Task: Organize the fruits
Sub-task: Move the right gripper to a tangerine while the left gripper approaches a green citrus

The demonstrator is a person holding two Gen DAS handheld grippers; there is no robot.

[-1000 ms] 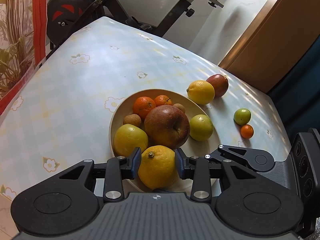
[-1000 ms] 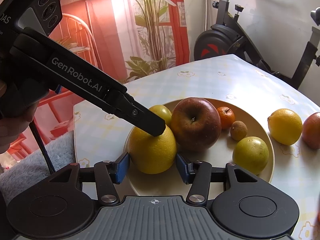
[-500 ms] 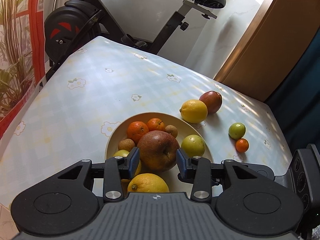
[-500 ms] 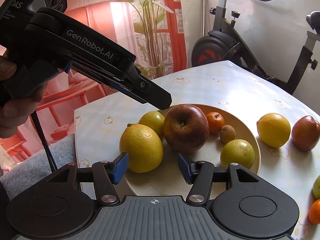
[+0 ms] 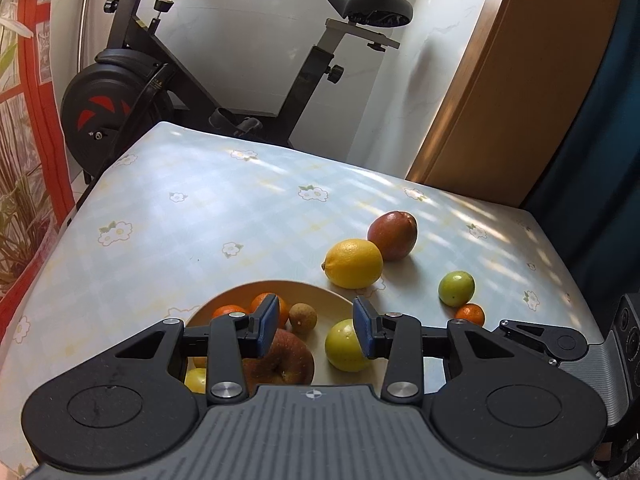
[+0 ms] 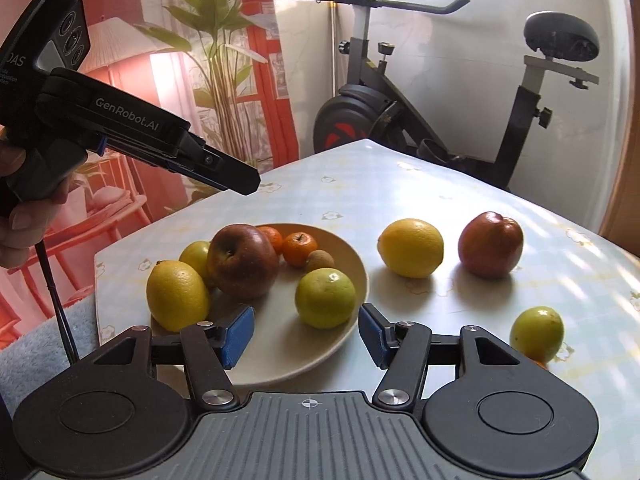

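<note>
A cream plate (image 6: 280,344) holds a lemon (image 6: 176,294), a red apple (image 6: 242,266), a green fruit (image 6: 325,298), two small oranges (image 6: 299,249) and a small brown fruit (image 6: 320,260). On the tablecloth lie a second lemon (image 6: 411,247), a red fruit (image 6: 490,244) and a small green fruit (image 6: 538,334); the left wrist view adds a tiny orange (image 5: 470,315). My right gripper (image 6: 306,336) hovers before the plate, its jaws opening, nothing between them. My left gripper (image 5: 316,332) is open above the plate (image 5: 320,360), also empty.
The table carries a pale checked cloth with flowers (image 5: 240,220). An exercise bike (image 5: 132,92) stands beyond its far edge and a wooden door (image 5: 500,100) at the right. A hand (image 6: 20,216) holds the left gripper (image 6: 224,174). A grey rug (image 6: 36,344) lies left of the table.
The lemon that sat between the jaws a second ago now lies on the plate's near side. Both grippers have drawn back and up from it, and the right jaws have widened.
</note>
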